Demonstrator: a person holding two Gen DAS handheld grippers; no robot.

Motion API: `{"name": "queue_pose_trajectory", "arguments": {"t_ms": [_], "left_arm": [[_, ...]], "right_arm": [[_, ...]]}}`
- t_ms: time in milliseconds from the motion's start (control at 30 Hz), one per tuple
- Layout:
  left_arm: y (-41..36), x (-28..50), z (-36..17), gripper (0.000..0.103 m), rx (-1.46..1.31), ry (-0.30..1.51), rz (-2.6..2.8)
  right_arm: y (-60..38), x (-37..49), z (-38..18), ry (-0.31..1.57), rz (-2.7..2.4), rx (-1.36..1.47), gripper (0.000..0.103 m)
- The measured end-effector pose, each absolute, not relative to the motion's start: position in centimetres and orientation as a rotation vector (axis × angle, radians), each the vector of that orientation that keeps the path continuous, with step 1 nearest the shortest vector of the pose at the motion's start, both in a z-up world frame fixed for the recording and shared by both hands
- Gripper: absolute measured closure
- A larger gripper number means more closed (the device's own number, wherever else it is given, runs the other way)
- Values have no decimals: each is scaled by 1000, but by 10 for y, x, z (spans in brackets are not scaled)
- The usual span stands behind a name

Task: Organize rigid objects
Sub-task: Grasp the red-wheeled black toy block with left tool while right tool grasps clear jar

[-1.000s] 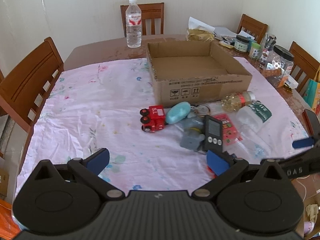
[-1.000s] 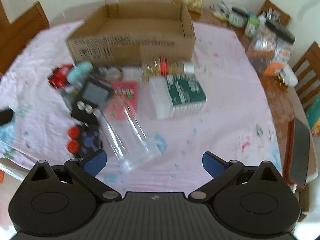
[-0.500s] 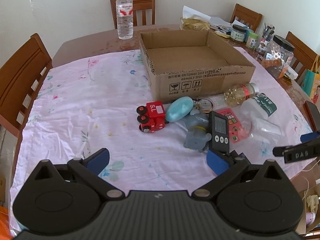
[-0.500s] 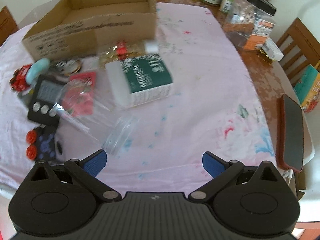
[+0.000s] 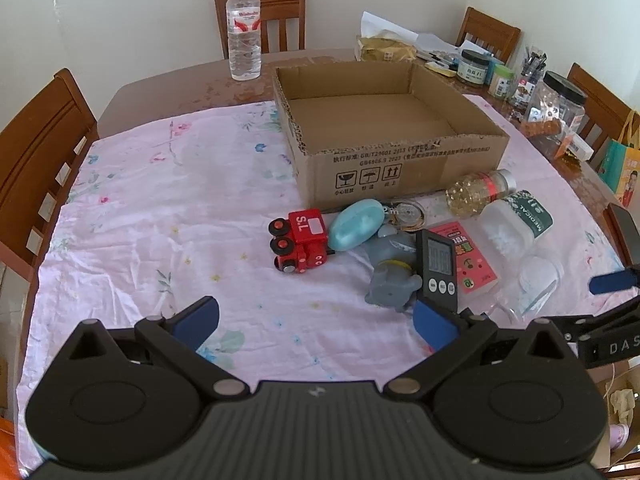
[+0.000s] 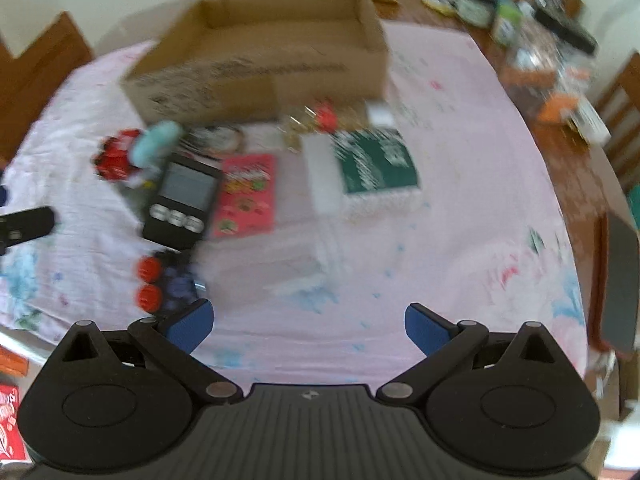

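An empty cardboard box sits on the pink floral cloth. In front of it lie a red toy truck, a teal oval case, a grey toy, a black digital timer, a pink card, a beads bottle, a white box with a green label and a clear cup. My left gripper hovers open near the table's front edge. My right gripper is open, over bare cloth; its view is blurred.
A water bottle stands at the back. Jars and clutter crowd the back right. Wooden chairs ring the table. A dark phone lies at the right edge. A dark toy with red wheels lies beside the left finger.
My right gripper has swung back left, so the timer and box sit more central again, with motion blur. The left gripper's view has shifted slightly; both stay open and empty.
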State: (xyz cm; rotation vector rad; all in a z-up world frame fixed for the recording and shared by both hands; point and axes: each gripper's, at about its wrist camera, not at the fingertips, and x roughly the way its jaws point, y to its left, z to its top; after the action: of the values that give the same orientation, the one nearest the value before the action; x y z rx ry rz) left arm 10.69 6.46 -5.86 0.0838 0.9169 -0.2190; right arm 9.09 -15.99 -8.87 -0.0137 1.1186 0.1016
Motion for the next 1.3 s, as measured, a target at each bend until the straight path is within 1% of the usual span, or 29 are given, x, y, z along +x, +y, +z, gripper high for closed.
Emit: {"name": "queue_pose_trajectory", "arguments": {"t_ms": [233,533,767,967,1133,1300], "left_arm": [[59,110,-62,1,86,931,-304],[27,103,-77,1,101,978,-380],[-11,99,-90,1,47,1006,-293],[-38,92,-114,1,7,1021,-191],[-40,89,-131,0,-51,1020,-106],[-33,80,-138,0,40,1003,-36]], "right_arm": [[-140,109,-105,1092,103,-97,0],[-171,113,-120,1102,65,-142,0],[-201,115,-134,1097,202,-190,0],[-216,115,-141,1092,326,-233,0],[-222,112,-141,1056,389,-261,0],[-224,111,-143,1033,428,-281,0]]}}
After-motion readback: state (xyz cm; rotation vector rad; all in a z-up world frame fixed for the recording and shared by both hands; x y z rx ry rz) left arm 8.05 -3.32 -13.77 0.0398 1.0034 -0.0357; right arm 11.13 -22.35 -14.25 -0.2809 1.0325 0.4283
